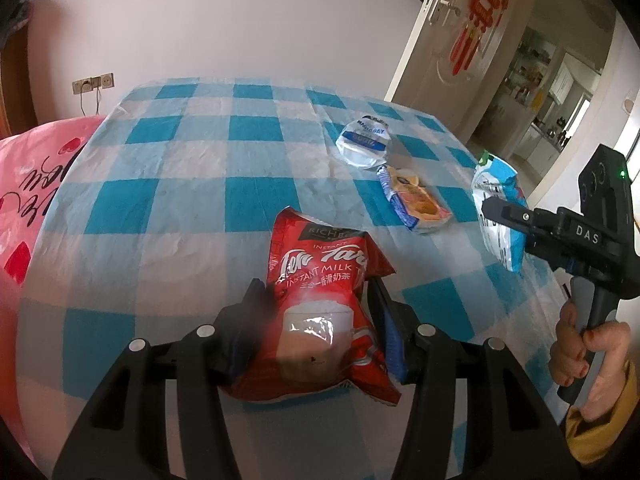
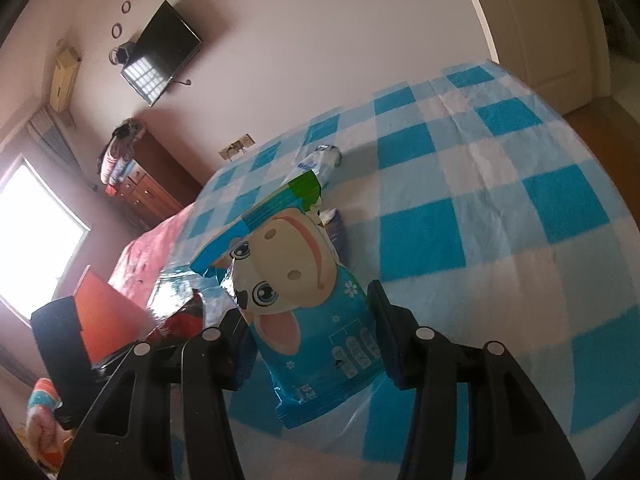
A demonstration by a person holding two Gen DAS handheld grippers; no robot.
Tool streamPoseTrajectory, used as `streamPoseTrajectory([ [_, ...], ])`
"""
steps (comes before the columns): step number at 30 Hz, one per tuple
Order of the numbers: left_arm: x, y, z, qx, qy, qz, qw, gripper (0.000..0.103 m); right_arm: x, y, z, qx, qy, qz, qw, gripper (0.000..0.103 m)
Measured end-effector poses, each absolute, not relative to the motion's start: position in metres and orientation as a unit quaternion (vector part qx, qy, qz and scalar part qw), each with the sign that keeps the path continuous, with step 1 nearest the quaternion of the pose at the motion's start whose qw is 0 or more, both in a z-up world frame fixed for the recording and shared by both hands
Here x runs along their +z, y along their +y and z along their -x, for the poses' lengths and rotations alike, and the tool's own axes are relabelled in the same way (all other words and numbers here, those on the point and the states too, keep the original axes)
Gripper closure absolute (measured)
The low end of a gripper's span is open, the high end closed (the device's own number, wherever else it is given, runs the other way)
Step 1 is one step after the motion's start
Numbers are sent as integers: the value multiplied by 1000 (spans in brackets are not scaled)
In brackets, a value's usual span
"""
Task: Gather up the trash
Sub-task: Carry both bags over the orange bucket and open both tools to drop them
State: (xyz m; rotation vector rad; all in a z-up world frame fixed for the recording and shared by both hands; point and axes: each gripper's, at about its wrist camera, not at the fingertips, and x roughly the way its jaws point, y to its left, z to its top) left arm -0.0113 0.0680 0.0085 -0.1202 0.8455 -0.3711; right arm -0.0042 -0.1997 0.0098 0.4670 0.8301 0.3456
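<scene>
My left gripper [image 1: 316, 292] is shut on a red instant milk tea packet [image 1: 320, 304], held just above the blue-checked tablecloth [image 1: 180, 176]. My right gripper [image 2: 308, 300] is shut on a blue packet with a cartoon cow [image 2: 292, 280]; it also shows in the left wrist view [image 1: 498, 216] at the right, held above the table's edge by the right gripper [image 1: 496, 210]. A white and blue wrapper [image 1: 364, 142] and a yellow snack wrapper [image 1: 416, 200] lie on the cloth between the two grippers.
A pink plastic sheet [image 1: 28, 200] covers the surface left of the checked cloth. An open door [image 1: 452, 32] stands at the far right. A wooden dresser [image 2: 148, 184] and a wall TV [image 2: 160, 52] are beyond the table. A red box [image 2: 108, 312] sits at the left.
</scene>
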Motion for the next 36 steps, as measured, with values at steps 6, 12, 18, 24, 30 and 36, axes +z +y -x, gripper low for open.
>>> streamPoseTrajectory([
  [6,19,74,31,-182,397,60,897,49,15,-188,21,176,403,-225,870,52],
  [12,31,82,52,-185,386,62,902,49,15,-172,37,193,414,-237,857,52],
  [18,42,94,72,-187,374,65,906,49,15,-156,50,205,428,-240,847,52],
  [24,53,110,89,-185,360,68,912,49,19,-138,58,220,437,-237,839,52],
  [30,70,131,106,-175,339,74,921,49,30,-112,62,242,443,-232,831,52],
  [36,92,159,124,-157,310,84,934,49,49,-78,62,273,446,-222,823,52],
])
